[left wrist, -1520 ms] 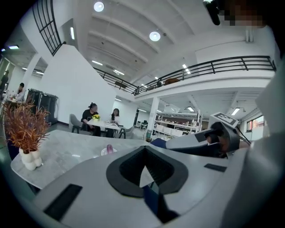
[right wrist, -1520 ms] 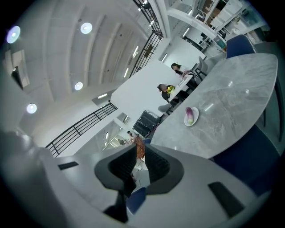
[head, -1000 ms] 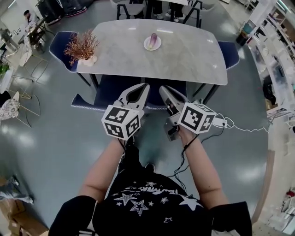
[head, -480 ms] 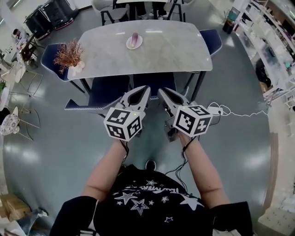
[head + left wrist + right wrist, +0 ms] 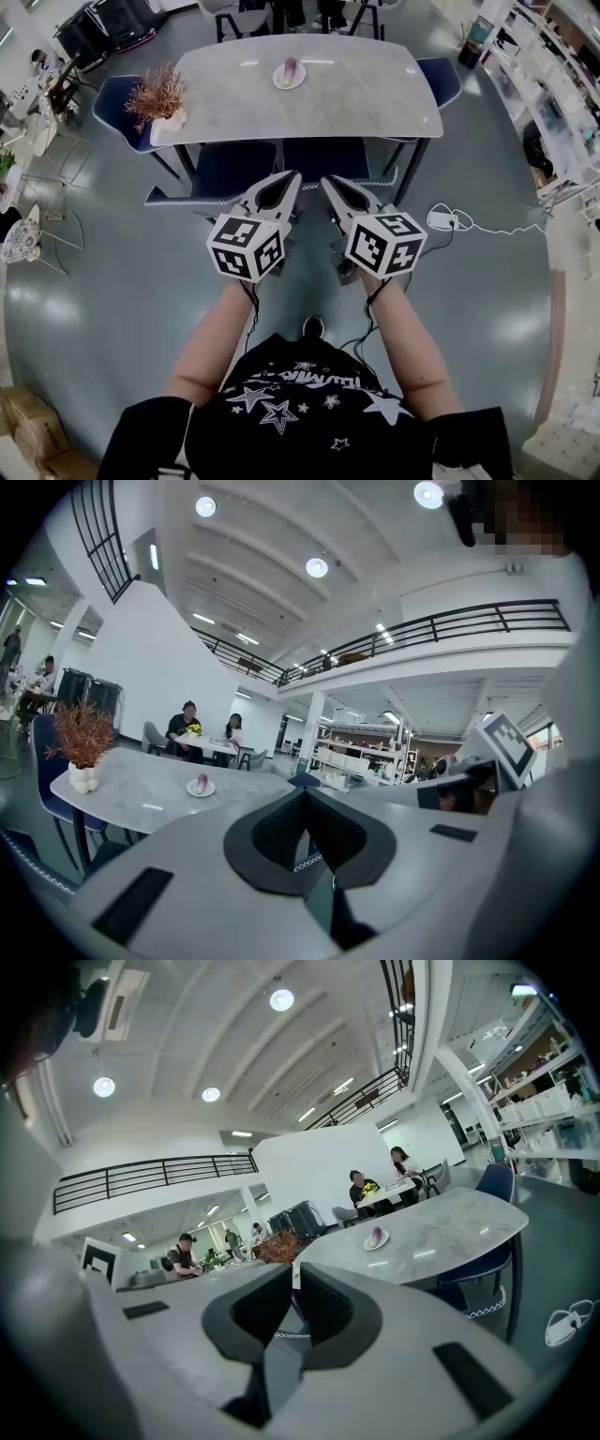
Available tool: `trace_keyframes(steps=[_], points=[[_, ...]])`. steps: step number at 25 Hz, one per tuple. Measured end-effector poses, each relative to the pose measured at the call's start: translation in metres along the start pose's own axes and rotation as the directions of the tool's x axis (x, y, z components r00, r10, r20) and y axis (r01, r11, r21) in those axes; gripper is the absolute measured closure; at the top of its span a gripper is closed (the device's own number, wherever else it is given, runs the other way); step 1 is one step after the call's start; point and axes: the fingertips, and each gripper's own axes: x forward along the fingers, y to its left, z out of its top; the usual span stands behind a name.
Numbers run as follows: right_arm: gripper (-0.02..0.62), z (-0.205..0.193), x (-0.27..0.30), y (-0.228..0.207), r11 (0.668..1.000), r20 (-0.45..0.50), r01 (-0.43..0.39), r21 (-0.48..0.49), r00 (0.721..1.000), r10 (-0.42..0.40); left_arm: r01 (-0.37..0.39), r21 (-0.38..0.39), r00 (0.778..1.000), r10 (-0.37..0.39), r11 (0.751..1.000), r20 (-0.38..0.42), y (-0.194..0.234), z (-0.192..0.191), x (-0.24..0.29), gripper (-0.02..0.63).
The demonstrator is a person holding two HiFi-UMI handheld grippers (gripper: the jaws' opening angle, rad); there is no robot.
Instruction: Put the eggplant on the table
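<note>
Small purplish eggplant (image 5: 290, 68), seemingly upright, on a white plate (image 5: 301, 82) near the grey table's (image 5: 361, 94) far edge.

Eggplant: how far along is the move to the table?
Done: nothing; the eggplant sits on its plate on the table. In hand: nothing; left gripper and right gripper are shut, empty, short of the table's near edge. Left: approach, grip the eggplant, lift it off the plate, set it on bare tabletop.
</note>
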Motion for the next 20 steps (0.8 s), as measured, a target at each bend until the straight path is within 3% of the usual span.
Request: trace_keyframes(steps=[20], points=[[0.589, -0.028, -0.018, 0.093, 0.991, 0.002, 0.111, -0.081, 0.994, -0.111, 0.082, -0.004, 0.997, -0.082, 0.997, 0.0, 0.005, 0.002, -0.096, 0.6]])
